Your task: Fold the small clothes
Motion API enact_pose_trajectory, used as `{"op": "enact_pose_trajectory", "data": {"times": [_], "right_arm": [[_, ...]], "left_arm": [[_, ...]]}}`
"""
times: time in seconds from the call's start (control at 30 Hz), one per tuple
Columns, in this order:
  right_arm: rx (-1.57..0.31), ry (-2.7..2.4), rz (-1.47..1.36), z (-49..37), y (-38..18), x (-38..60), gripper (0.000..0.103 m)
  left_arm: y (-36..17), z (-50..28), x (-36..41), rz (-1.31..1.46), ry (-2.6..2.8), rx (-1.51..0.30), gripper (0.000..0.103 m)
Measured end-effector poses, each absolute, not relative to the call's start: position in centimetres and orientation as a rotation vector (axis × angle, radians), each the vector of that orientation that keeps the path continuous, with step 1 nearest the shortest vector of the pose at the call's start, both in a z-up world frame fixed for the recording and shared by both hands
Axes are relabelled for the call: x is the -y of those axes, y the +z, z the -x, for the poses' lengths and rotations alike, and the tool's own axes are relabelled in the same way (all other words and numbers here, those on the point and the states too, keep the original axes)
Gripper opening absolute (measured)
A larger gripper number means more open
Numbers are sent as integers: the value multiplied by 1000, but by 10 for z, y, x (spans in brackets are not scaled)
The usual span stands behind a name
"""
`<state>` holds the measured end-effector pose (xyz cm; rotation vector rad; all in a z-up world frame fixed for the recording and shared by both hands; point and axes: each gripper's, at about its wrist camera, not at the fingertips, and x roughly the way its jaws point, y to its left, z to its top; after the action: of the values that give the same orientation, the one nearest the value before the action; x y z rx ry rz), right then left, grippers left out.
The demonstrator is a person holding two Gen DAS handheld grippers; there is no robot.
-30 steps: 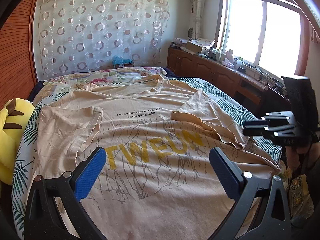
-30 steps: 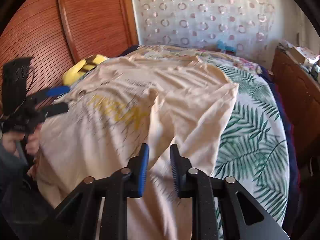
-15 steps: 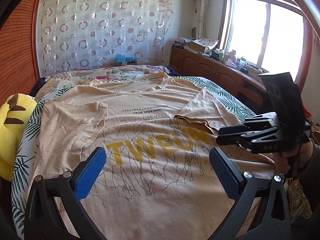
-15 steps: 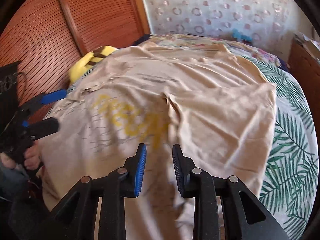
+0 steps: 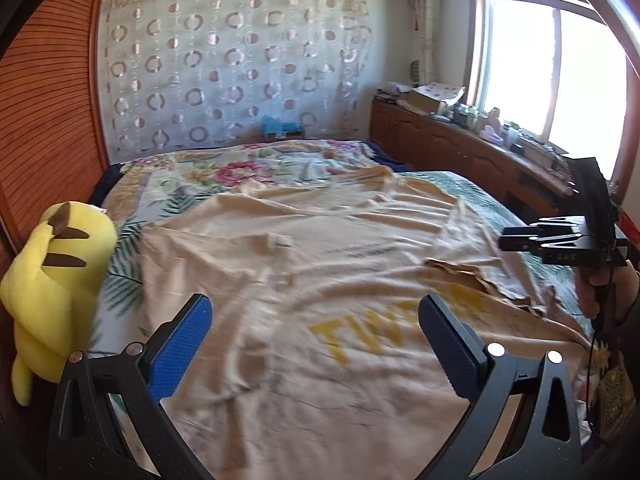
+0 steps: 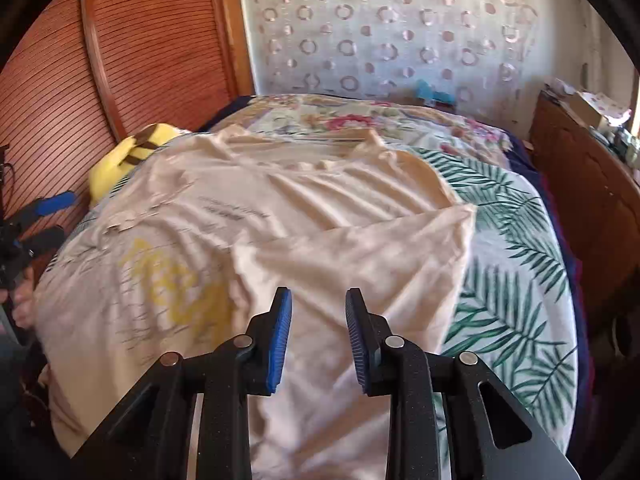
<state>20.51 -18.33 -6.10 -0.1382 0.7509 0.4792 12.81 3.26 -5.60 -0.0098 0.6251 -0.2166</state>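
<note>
Nearest in the left wrist view, the left gripper (image 5: 314, 344) hangs over the near part of a beige T-shirt (image 5: 320, 280), its blue-padded fingers (image 5: 180, 350) spread wide with nothing between them; the shirt lies below the pads, and whether they touch it cannot be told. In the right wrist view the right gripper (image 6: 319, 336) sits over the shirt's (image 6: 304, 216) right side, its jaws parted by a narrow gap and opening, with no cloth between the pads (image 6: 279, 334). The T-shirt is spread front-up across the bed (image 6: 516, 264), its near hem cut off by the gripper frames. The yellow lettering (image 5: 384, 326) is blurred and partly hidden behind the left gripper's right finger, and the small dark print (image 5: 360, 250) above it is too smeared to read. The shirt's right sleeve (image 6: 384, 256) is folded inward over the body. At the bed's left edge lies a yellow plush toy (image 5: 52, 280), partly out of frame. Farther off, a floral cover (image 5: 240, 168) shows beyond the collar, a small blue object (image 5: 280, 126) behind it is too small to identify, and a circle-patterned curtain (image 5: 224, 68) hangs at the far wall.
</note>
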Motion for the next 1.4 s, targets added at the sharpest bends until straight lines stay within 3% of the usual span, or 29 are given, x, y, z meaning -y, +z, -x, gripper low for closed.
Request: {"op": "enact_pose_trajectory", "data": {"times": [0.23, 0.4, 0.63, 0.67, 0.7, 0.87, 1.03, 1.3, 1.33, 1.4], "right_arm": [[-752, 390, 148, -243, -67, 197, 55], [-778, 351, 156, -268, -74, 206, 56], [-810, 322, 144, -290, -85, 206, 59], [-810, 321, 139, -291, -83, 205, 59], [-810, 317, 138, -291, -83, 208, 59], [-809, 311, 144, -290, -81, 204, 62], [-812, 302, 131, -294, -83, 214, 67], [-812, 300, 137, -295, -83, 213, 68], [-812, 300, 138, -295, -84, 213, 68], [-812, 300, 138, -295, -84, 213, 69]], "left_arm": [[-61, -168, -87, 29, -150, -699, 103], [-67, -195, -113, 48, -115, -739, 96], [-81, -232, -136, 56, -95, -801, 95], [-83, -237, -138, 57, -93, -811, 90], [-85, -241, -140, 59, -94, -821, 74], [-93, -262, -146, 50, -79, -868, 59], [-102, -283, -156, 46, -51, -909, 57], [-111, -298, -162, 54, -31, -933, 57], [-112, -299, -161, 53, -34, -935, 47], [-114, -301, -160, 52, -33, -941, 44]]}}
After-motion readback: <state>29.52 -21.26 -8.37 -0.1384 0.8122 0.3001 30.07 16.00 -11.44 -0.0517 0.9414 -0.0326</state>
